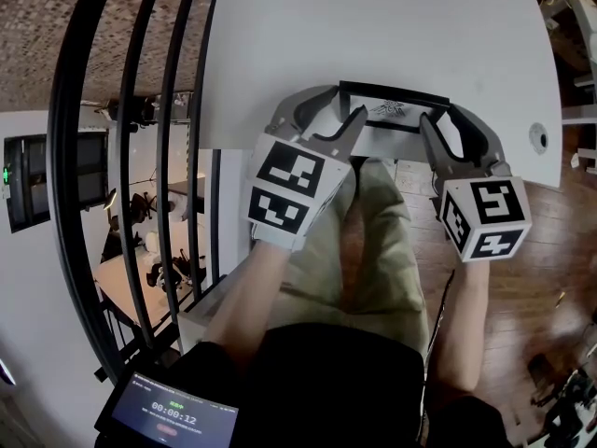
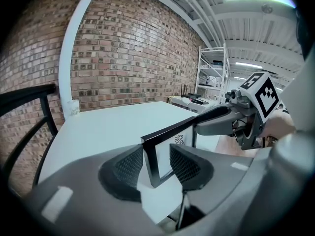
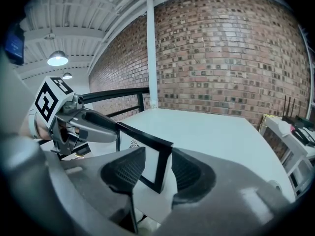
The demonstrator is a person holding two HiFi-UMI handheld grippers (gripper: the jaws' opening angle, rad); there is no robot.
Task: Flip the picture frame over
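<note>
Brick wall (image 2: 123,48) at the back, a wood floor (image 1: 522,241) underfoot, and a white table (image 1: 373,26) with a black railing (image 1: 140,157) running along its left side. The picture frame (image 1: 392,91) stands on its lower edge right at the table's near edge, black border up, with a small dark emblem on its white face. The person has a tool at each end of it. The left gripper (image 1: 338,118) straddles the frame's left end with its jaws released. In the left gripper view, one mesh pad (image 2: 129,166) sits against the black border while a white gap shows before the other pad (image 2: 186,165). The right gripper (image 1: 443,119) straddles the right end the same way, jaws apart. There, one pad (image 3: 187,172) is at the border and the other pad (image 3: 129,170) stands clear of it
</note>
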